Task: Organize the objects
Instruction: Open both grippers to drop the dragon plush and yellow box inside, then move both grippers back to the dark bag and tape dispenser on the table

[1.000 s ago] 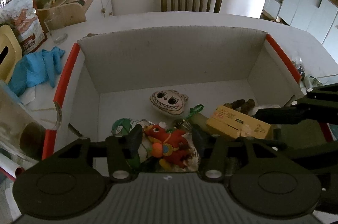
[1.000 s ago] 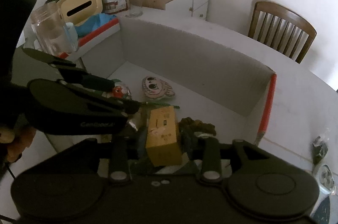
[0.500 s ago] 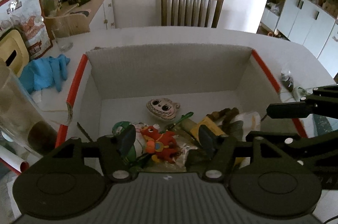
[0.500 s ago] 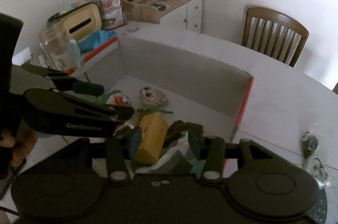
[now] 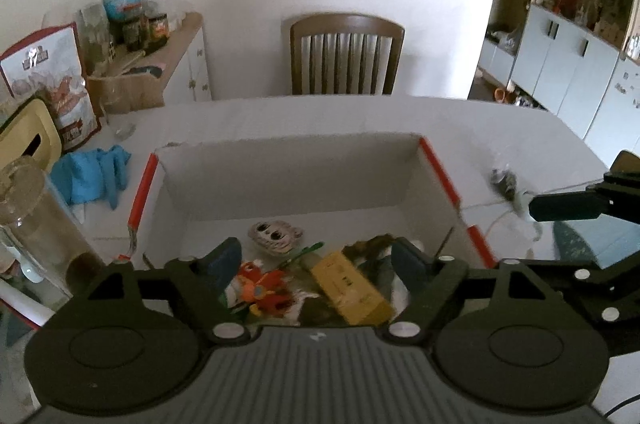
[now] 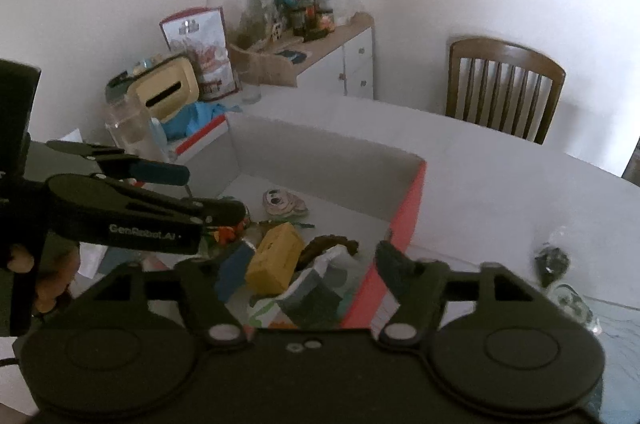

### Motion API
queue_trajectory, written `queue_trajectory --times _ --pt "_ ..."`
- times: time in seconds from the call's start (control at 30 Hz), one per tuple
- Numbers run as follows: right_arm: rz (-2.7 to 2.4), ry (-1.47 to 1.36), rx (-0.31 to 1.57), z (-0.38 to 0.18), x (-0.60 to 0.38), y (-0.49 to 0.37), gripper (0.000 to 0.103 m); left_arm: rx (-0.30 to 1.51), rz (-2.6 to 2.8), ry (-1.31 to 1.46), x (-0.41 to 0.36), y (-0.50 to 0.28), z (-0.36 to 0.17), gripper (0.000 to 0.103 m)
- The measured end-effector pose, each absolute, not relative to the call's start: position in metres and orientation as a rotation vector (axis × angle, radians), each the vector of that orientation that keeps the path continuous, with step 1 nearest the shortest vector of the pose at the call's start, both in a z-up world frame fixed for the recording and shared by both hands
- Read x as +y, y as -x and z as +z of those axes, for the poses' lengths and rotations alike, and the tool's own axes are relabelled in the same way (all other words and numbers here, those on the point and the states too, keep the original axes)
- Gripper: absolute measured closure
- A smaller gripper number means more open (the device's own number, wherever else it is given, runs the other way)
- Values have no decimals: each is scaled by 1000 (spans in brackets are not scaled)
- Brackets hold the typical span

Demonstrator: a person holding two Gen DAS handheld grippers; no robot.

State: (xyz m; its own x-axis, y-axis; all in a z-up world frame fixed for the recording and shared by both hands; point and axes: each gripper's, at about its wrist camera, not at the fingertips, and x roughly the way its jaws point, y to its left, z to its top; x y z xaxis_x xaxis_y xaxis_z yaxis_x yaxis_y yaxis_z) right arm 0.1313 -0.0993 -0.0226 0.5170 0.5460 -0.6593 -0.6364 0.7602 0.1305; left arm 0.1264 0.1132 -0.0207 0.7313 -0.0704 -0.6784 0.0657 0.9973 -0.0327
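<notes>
A white cardboard box (image 5: 288, 176) with red-taped edges stands on the white table. Inside lie a red-orange plush toy (image 5: 262, 290), a yellow carton (image 5: 352, 294), a round face plush (image 5: 274, 236), a green clip (image 5: 304, 252) and a dark brown item (image 5: 372, 244). My left gripper (image 5: 316, 260) is open and empty above the box's near side. My right gripper (image 6: 312, 264) is open and empty over the box's right corner, above the yellow carton (image 6: 276, 256) and a white-green packet (image 6: 316, 288). The left gripper's fingers (image 6: 160, 172) show at the left of the right wrist view.
Left of the box are a blue cloth (image 5: 92, 176), a clear glass jar (image 5: 36, 224), a yellow tissue box (image 5: 24, 140) and a snack bag (image 5: 52, 80). A wooden chair (image 5: 346, 56) stands behind the table. Small items (image 6: 554, 260) lie on the table at right.
Both grippers have lifted up and back from the box and their jaws have opened wider. The toy and carton stay in the box.
</notes>
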Motion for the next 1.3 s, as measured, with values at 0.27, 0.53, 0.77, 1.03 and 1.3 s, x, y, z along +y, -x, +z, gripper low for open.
queue_trajectory --times 0.27,0.53,0.77,1.03,1.3 --pt "692 72 705 -9 -146 -125 17 715 -93 -3 78 -117 -4 17" --pt "660 46 673 -3 -191 -122 11 700 -125 5 37 -118 5 13" --pt "634 19 677 -5 -236 -129 3 690 -154 3 -4 -124 5 1" --pt "566 25 653 -13 -283 -139 1 671 -160 0 -53 -141 -5 0" --pt "511 97 638 -35 -315 -157 1 641 -193 13 -95 -169 -20 0"
